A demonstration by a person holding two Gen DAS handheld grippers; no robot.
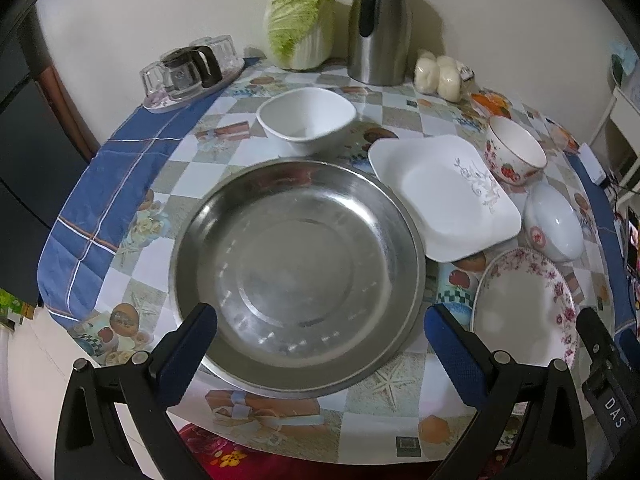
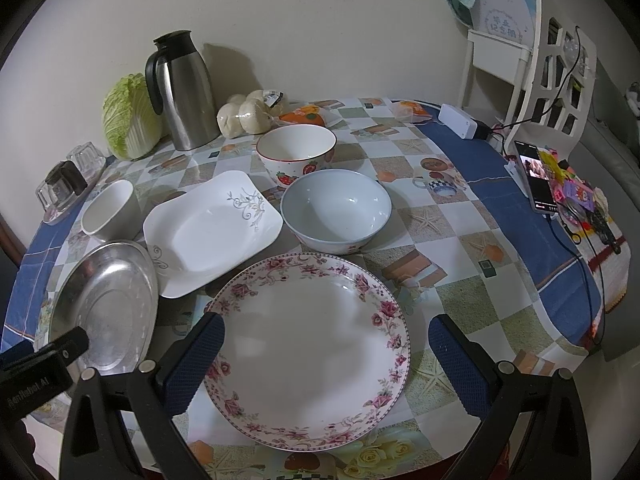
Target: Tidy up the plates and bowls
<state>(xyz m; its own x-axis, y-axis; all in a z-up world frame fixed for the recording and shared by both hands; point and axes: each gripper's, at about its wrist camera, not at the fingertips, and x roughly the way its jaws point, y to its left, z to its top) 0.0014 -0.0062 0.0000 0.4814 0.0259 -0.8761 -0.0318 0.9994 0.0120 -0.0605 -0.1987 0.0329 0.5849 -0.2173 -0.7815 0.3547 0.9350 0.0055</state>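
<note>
Steel pan framed by left gripper, spread wide, nothing held; flowered plate likewise framed by right gripper.

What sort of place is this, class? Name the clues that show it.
Most likely a home dining table: a patterned tablecloth laid with crockery such as the floral plate, plus a cabbage and a steel thermos jug against the wall.
</note>
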